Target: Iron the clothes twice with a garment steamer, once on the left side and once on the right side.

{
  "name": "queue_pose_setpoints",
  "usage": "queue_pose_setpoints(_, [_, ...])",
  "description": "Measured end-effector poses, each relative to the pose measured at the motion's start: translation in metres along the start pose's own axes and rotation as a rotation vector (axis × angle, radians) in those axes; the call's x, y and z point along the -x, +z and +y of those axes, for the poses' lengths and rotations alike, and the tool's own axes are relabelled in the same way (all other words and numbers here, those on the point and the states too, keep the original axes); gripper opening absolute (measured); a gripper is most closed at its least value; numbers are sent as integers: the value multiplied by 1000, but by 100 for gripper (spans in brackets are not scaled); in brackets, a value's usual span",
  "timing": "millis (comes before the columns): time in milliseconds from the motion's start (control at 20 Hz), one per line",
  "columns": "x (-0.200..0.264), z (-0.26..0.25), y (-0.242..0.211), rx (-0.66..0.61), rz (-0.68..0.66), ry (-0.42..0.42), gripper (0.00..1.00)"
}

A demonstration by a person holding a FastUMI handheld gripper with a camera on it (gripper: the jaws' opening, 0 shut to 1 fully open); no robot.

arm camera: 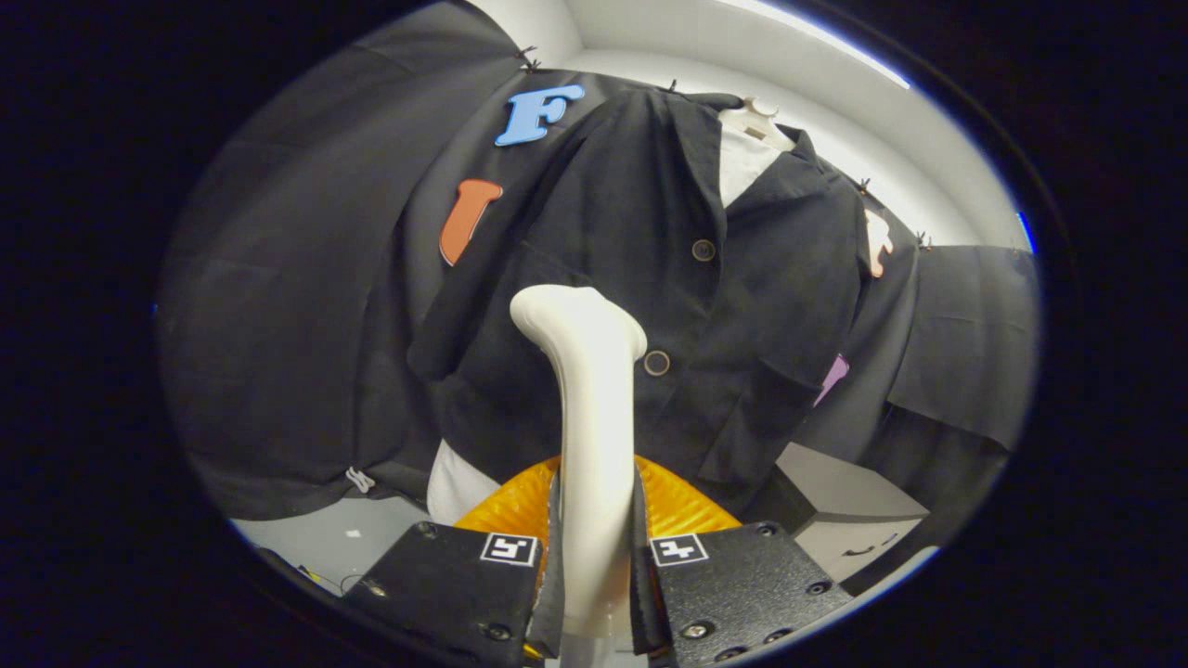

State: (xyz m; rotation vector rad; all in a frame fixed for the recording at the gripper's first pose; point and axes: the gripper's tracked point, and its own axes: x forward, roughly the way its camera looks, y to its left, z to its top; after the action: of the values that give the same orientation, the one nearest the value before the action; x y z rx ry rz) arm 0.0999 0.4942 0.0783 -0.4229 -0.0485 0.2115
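Gripper (594,566) at bottom centre of frame is clamping the garment steamer (589,408); both fingers (445,580) are pressing on the steamer's handle from left and right, w/ narrow gap filled by the handle. Steamer handle is rising from between the fingers up to mid-frame, its head (575,320) bending toward the left and sitting against or just in front of the shirt; contact cannot be told.

Black shirt (668,278) is hanging beyond the fingers, occupying centre of frame, w/ buttoned front facing the camera. Two buttons (656,363) are showing just right of the steamer head. Shirt is hanging on a light-coloured hanger (756,121) at upper right of centre, w/ white form (742,162) showing in the open collar. Chest pocket (752,417) is sitting right of centre.

Orange ribbed part (687,510) is lying just ahead of the fingers, behind the handle. White cabinet (854,510) is standing at lower right.
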Motion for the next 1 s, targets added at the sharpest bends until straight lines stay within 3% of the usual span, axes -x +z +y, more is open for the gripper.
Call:
queue_pose_setpoints(550, [10,31,-96,11,152,79,31])
queue_pose_setpoints(1000, [14,24,-145,37,207,175,31])
